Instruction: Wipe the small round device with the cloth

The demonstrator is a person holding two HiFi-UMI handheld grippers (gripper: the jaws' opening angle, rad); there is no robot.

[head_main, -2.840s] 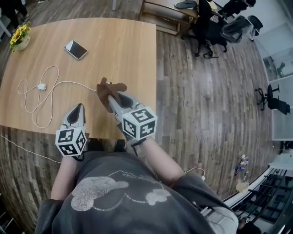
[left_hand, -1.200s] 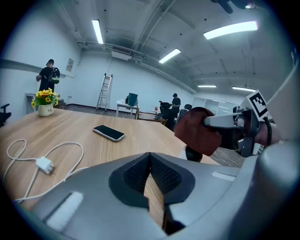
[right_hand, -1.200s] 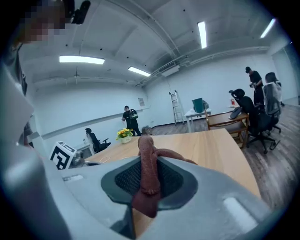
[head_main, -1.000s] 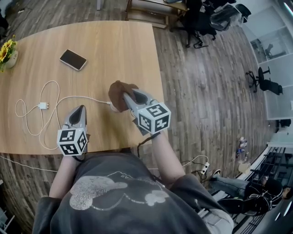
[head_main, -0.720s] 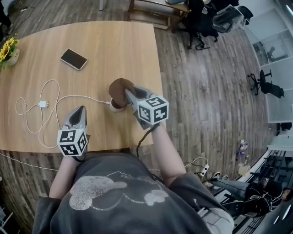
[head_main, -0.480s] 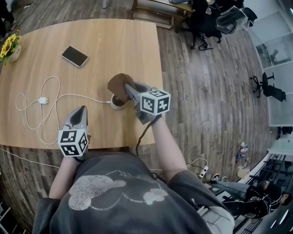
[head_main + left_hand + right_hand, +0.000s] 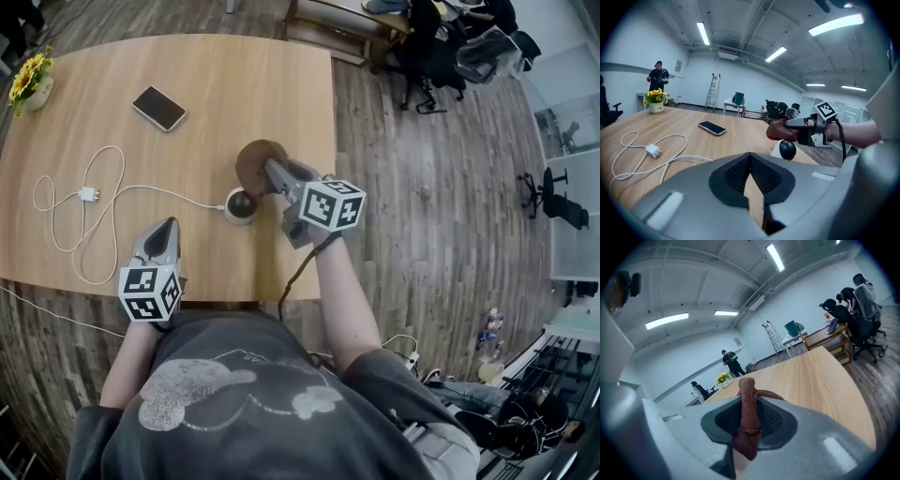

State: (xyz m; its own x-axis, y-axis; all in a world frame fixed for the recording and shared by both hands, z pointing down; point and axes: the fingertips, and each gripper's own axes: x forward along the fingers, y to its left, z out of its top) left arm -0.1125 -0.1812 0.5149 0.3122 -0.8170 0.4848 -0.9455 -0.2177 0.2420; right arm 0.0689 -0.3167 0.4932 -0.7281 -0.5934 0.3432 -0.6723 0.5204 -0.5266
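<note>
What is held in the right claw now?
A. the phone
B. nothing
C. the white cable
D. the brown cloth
D: the right gripper view shows the brown cloth pinched between the closed jaws of the right claw.

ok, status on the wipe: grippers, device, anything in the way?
Right gripper shut on cloth; left gripper shut, empty. Small round device just below the cloth, contact unclear. White cable runs to it from the far side; nothing between them.

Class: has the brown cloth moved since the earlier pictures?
Yes. The brown cloth shifted off the small round device, farther across the wooden table.
</note>
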